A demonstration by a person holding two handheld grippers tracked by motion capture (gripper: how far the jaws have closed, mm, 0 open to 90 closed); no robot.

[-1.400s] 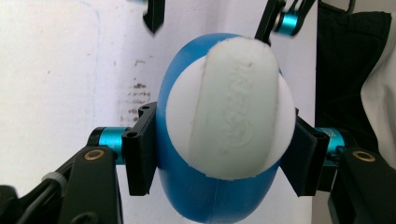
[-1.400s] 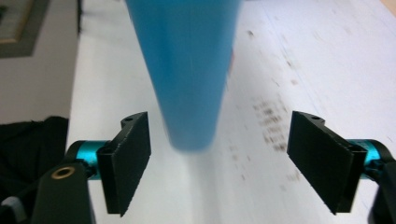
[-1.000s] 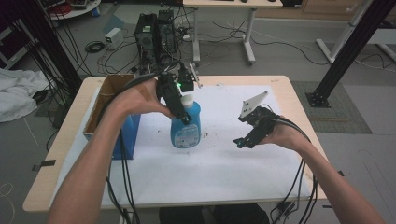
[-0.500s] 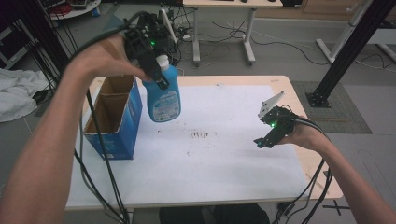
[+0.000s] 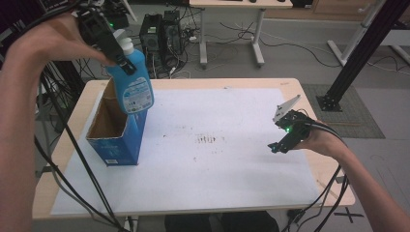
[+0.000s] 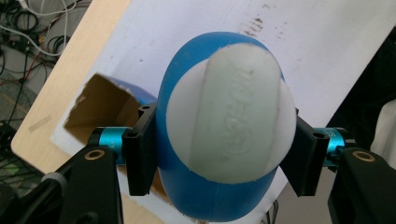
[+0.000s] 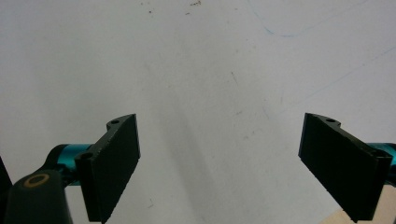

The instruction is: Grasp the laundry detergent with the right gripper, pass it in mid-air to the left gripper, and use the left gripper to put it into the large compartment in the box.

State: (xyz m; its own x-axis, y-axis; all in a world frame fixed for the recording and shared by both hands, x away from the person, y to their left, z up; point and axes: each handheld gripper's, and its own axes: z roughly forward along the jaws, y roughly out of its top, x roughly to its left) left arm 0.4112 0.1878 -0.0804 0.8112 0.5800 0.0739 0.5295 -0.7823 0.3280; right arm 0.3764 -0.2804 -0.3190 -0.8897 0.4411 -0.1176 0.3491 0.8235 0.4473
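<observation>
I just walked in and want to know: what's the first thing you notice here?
A blue bottle with a white cap hangs in the air, clamped in the left gripper, right above an open cardboard box at the table's left side. On the right, the right gripper hovers over the white paper, jaws wide open and holding nothing.

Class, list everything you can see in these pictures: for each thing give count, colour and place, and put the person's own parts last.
Bottle: one, blue with a white cap, held in the air above the box.
Box: one, blue outside, brown cardboard inside, open top, on the table's left part.
Paper sheet: one, white with dark specks at its middle, covering most of the table.
Table: one, light wood, centre of the high view.
Computer towers: two, black, on the floor beyond the table.
Left hand-held gripper: one, black jaws, shut on the bottle.
Right hand-held gripper: one, black, open, over the paper's right edge.
</observation>
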